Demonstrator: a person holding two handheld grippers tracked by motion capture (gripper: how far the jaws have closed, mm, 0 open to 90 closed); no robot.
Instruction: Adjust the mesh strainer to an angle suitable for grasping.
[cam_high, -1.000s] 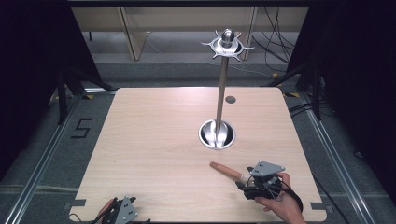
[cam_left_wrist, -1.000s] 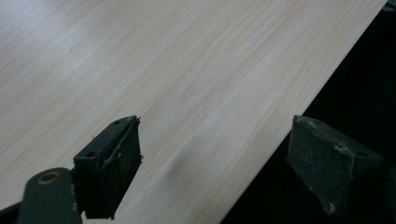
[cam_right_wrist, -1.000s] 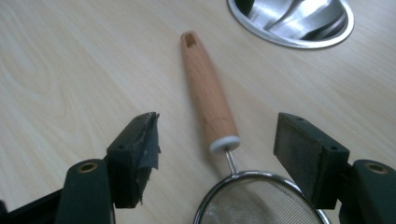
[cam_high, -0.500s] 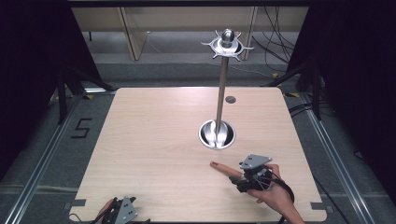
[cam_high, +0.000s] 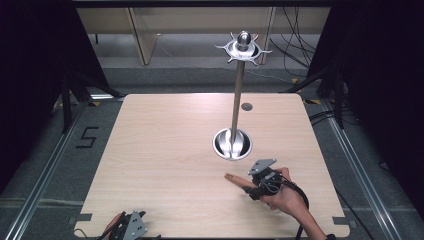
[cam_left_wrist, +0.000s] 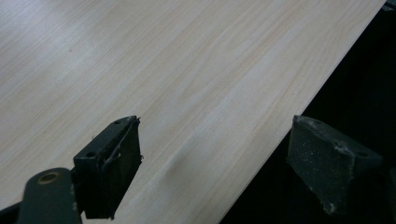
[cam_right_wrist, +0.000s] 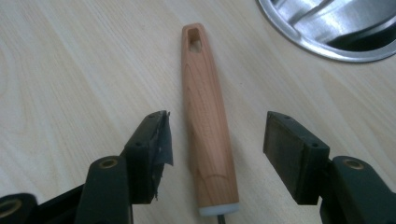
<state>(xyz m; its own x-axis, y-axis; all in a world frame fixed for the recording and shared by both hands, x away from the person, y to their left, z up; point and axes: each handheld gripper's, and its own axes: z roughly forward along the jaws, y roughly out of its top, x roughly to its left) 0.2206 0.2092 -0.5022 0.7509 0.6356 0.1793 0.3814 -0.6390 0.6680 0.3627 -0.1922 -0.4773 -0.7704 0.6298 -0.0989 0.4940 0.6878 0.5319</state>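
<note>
The right hand-held gripper (cam_right_wrist: 215, 149) has slid forward over the light wooden table (cam_high: 165, 150); its jaws gape wide either side of the tapered wooden handle (cam_right_wrist: 205, 126), not yet gripping, round steel stand base (cam_right_wrist: 327, 28) just beyond; the left hand-held gripper (cam_left_wrist: 219, 163), also wide, idles at the table's edge.

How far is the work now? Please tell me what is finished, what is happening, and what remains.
Done: nothing visibly; the metal stand has no utensil hung on it. In hand: the right gripper is open, jaws either side of the wooden handle lying on the table. Left: closing and lifting, probably. The left gripper is open at the table edge.
</note>
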